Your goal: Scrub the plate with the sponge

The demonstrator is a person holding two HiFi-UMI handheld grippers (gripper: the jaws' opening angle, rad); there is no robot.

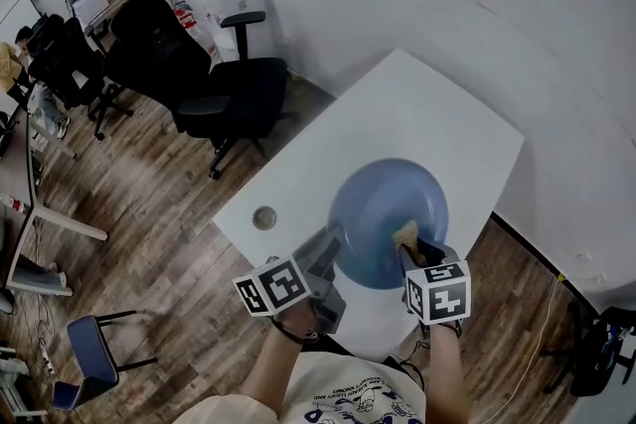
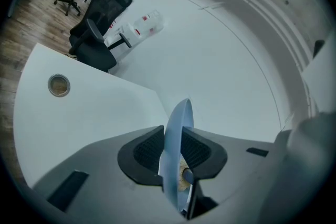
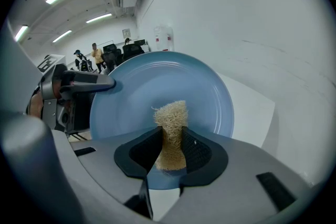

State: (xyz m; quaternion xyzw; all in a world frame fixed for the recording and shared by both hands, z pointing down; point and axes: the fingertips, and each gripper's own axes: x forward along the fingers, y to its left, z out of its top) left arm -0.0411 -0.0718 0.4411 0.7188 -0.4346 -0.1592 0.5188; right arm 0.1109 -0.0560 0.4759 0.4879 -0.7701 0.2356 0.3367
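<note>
Two grippers loaded, neither empty. Left gripper (image 2: pixel 172 147) clamped narrow on the rim of the blue plate (image 2: pixel 177 115), one pad on each face, plate edge-on between the fingers and running out past the tips. Right gripper (image 3: pixel 170 147) pinched on a tan fibrous sponge (image 3: pixel 170 118), jaws part-way apart with the strip filling the gap, top end sticking out beyond the fingertips. Plate face turned toward the right fingertips, just ahead of them and filling most of the right gripper view. Sponge tip low on that face, near the rim closest to the right jaws; looks touching or just off it, cannot tell for sure. Held above the white table (image 1: pixel 397 104) at its near edge; whether the far rim rests on the tabletop not clear. Round grommet (image 1: pixel 264 217) well off to the left of the left fingers, irrelevant. Step in hand, by the look of it: scrubbing underway or about to bite, sponge at the lower part of the dish. Next move probably calls for pressing the sponge end flat on the face and sweeping it across toward the far rim, left grip firm so the plate does not twist or slip out between the pads.
</note>
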